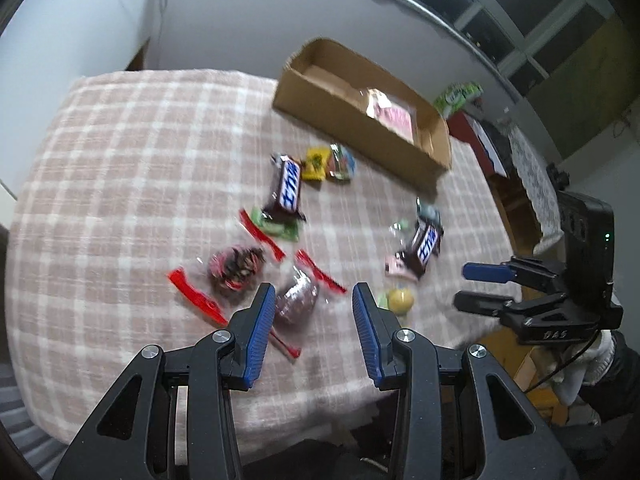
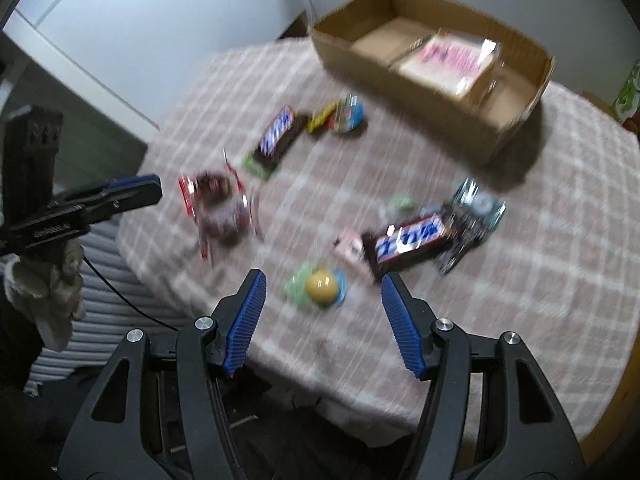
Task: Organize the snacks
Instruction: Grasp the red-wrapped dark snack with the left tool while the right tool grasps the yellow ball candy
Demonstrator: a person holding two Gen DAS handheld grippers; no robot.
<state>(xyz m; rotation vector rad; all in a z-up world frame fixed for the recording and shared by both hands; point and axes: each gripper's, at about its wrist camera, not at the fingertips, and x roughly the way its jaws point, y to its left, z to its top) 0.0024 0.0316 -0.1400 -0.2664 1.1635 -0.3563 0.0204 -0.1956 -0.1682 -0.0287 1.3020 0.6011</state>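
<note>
Above scattered snacks [image 2: 408,240] — both jaws parted, empty.

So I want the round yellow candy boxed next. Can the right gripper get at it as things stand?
Probably yes. The right gripper is open, and the round yellow candy lies on the cloth just ahead between its fingers, with nothing on top; the chocolate bar sits close alongside.

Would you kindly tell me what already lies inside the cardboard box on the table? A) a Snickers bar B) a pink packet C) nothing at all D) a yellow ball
B: a pink packet lies inside the cardboard box, while both Snickers bars and the yellow ball are out on the checked cloth.
</note>
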